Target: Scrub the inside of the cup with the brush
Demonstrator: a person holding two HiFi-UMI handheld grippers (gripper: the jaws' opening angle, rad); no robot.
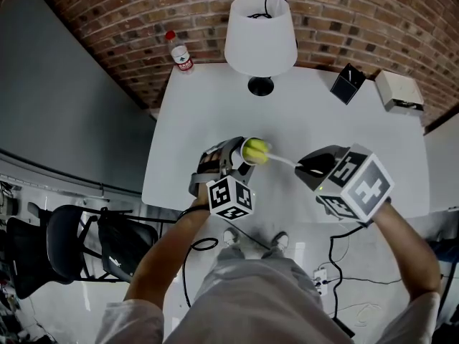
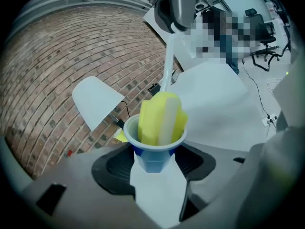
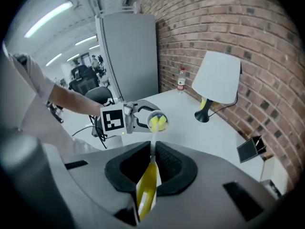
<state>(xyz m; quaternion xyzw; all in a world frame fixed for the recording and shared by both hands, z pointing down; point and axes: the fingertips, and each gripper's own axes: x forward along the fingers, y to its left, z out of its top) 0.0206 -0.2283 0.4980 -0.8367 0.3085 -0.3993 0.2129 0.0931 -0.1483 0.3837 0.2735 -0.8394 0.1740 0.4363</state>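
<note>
At the frame's centre, my left gripper (image 1: 231, 163) clamped the cup (image 2: 155, 151), probably light and crushable, near its base; my right gripper (image 3: 151, 165) pinched the brush (image 2: 161, 116) by its handle, soft head inside.

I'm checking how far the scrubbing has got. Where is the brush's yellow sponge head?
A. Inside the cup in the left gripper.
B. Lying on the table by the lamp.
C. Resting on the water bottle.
A: the left gripper view shows the yellow sponge head down inside the cup, which the left gripper clamps, while the right gripper holds the brush handle.
</note>
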